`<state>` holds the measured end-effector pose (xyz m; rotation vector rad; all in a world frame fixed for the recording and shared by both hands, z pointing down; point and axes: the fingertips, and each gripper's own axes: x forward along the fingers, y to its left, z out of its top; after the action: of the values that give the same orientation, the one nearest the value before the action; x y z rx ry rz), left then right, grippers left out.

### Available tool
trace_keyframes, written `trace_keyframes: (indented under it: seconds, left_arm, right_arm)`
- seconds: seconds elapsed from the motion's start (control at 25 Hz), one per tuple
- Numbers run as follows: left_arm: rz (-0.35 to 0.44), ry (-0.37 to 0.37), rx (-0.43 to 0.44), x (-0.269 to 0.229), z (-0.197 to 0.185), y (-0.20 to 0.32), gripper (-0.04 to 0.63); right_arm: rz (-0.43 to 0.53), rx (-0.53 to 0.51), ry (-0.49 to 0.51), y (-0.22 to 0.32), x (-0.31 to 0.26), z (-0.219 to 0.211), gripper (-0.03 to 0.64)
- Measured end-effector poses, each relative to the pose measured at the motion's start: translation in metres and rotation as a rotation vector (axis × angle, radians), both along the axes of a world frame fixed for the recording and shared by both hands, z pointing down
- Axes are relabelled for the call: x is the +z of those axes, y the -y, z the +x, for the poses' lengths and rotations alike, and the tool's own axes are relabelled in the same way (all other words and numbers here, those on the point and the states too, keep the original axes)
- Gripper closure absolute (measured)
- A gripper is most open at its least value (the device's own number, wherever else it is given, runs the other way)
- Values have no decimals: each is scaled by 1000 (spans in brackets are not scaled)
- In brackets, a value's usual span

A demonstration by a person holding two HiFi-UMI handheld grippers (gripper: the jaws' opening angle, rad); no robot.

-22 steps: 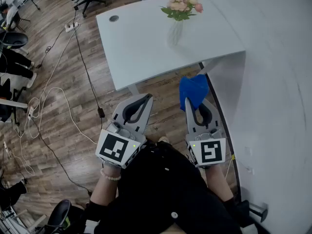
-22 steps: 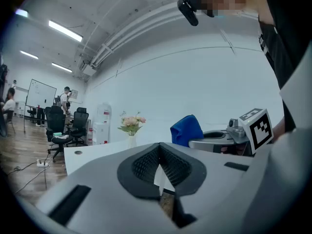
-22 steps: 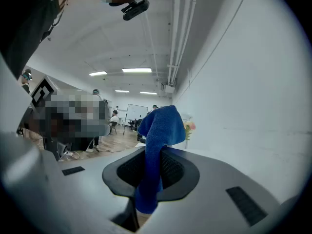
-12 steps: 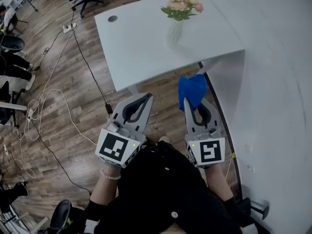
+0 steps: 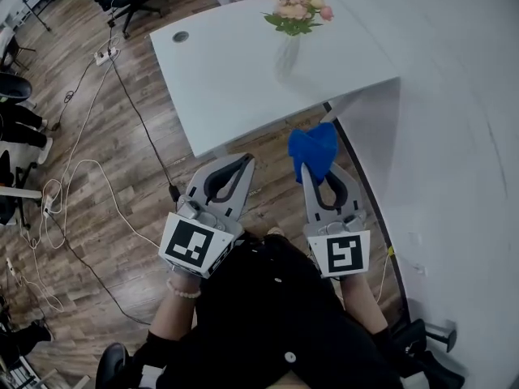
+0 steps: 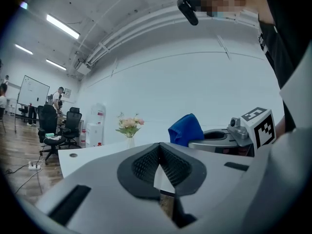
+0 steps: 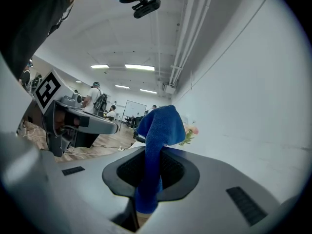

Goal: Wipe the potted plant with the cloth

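You're in the approach step: by the look of it nothing has been wiped yet, and you stand on the near side, well apart from the plant. Underfoot is a wood-plank floor (image 5: 122, 177), matte and brown, with loose cables trailing over it at the left. Ahead lies the table (image 5: 235, 87), a smooth white slab with a gently curved far edge; a plain white wall (image 5: 454, 136) runs along its right. Your two grippers are grey hard plastic with black ribbed pads. The left gripper (image 5: 243, 160) has its jaws closed together on nothing. The right gripper (image 5: 315, 171) is clamped on the cloth. The plant (image 5: 296, 10) stands at the far right of the table: pink and cream blooms over green leaves in a pale, slim vase (image 5: 288, 55) that looks glassy and easy to tip. The cloth (image 5: 315, 146) is blue, soft and finely woven, pinched low between the pads so a limp folded peak sticks out past the jaw tips. The next move, I'd judge, is to step in and carry the right gripper far across the table until that free fold meets the leaves. Then stroke lightly; you could part the left jaws to steady the vase.
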<state>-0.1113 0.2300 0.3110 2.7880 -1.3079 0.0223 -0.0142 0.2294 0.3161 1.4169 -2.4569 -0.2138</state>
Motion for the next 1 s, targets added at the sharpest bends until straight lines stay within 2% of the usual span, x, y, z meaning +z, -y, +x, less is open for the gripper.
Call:
trace_keyframes:
  seconds: [0.52,1.0]
  left_arm:
    - [24,-3,79,2,-34,-12,583]
    - [19,-14,98,6,-34,4,583]
  right_arm:
    - [37,137,27,-17,-1,-17,537]
    - [14,172,9,-5,8,-12,537]
